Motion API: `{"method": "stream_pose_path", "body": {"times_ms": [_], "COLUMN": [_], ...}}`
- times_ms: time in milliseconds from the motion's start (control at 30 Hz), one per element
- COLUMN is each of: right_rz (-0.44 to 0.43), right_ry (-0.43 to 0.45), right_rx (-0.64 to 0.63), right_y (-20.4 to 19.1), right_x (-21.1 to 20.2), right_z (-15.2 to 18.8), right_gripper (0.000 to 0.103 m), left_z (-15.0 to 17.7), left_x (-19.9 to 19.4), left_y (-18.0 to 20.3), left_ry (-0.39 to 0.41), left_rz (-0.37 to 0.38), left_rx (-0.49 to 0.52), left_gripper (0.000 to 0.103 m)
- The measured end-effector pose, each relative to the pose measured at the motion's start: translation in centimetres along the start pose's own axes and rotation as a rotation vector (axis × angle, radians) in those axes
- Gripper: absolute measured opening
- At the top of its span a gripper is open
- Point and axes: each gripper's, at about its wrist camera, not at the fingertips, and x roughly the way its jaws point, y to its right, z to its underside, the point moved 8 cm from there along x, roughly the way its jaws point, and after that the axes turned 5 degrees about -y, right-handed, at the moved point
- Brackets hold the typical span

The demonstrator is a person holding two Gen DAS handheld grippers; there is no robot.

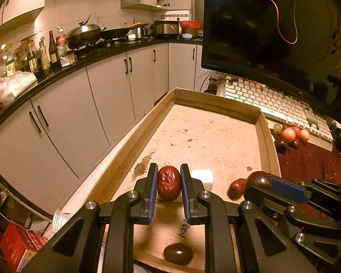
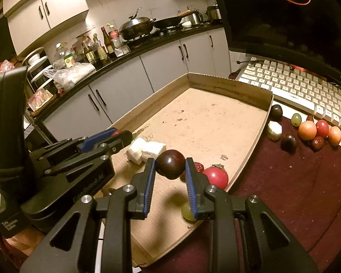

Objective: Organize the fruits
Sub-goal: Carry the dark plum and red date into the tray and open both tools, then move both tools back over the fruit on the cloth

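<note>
Left hand-held gripper point(image 1: 169, 183) is pinched on a wrinkled red date point(image 1: 169, 183), held across its short axis just above the cardboard tray point(image 1: 216, 100). Right hand-held gripper point(image 2: 170, 167) is pinched on a dark plum point(image 2: 170, 163), gripped across its widest part, also over the tray's near end. Date judged light, leathery, slightly yielding; the wrinkled skin should give the ribbed pads good friction, so a mid-body grip as held is judged adequate and low force is enough. Plum judged heavier, smooth and glossy, firm but bruisable; slip is the likely risk if the pads sit off the equator, so the grip is best kept centred and the squeeze moderate. Already in the tray: a second dark plum point(image 1: 178, 253) near the front edge, another date point(image 1: 236, 187), a red round fruit point(image 2: 215, 177), a green grape point(image 2: 188, 211) partly hidden behind the right finger, and white foam-like blocks point(image 2: 146, 150). More fruit is left on the dark red tabletop point(image 2: 284, 193) by the keyboard point(image 2: 295, 86): an orange-toned fruit point(image 2: 307, 130), a green grape point(image 2: 296, 119), two dark plums, dates. The grapes are judged the most fragile and roll-prone; a light pinch across the middle is advised.
</note>
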Motion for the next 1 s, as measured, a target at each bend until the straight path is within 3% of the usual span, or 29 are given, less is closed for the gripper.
{"method": "stream_pose_path", "body": {"times_ms": [400,567,633,733,1000], "right_rz": [0.029,0.029,0.026,0.019,0.057], "right_ry": [-0.074,-0.092,-0.085,-0.052,0.023], "right_rx": [0.027,0.029,0.031,0.030,0.040], "right_y": [0.3,0.4,0.4,0.4,2.1], "right_x": [2.1,2.4,2.1,1.4,-0.7], "right_z": [0.8,1.0,0.9,0.6,-0.4], "right_gripper": [0.029,0.032,0.046,0.053,0.056], "left_z": [0.5,0.4,0.3,0.1,-0.7], "left_x": [1.0,1.0,0.8,0.6,-0.6], "left_y": [-1.2,-1.4,-1.4,-1.4,0.1], "left_ry": [-0.030,-0.027,-0.017,-0.008,0.043], "left_rz": [-0.064,-0.099,-0.114,-0.127,-0.161], "left_rx": [-0.008,0.002,0.006,0.010,0.053], "left_gripper": [0.019,0.036,0.045,0.047,0.061]}}
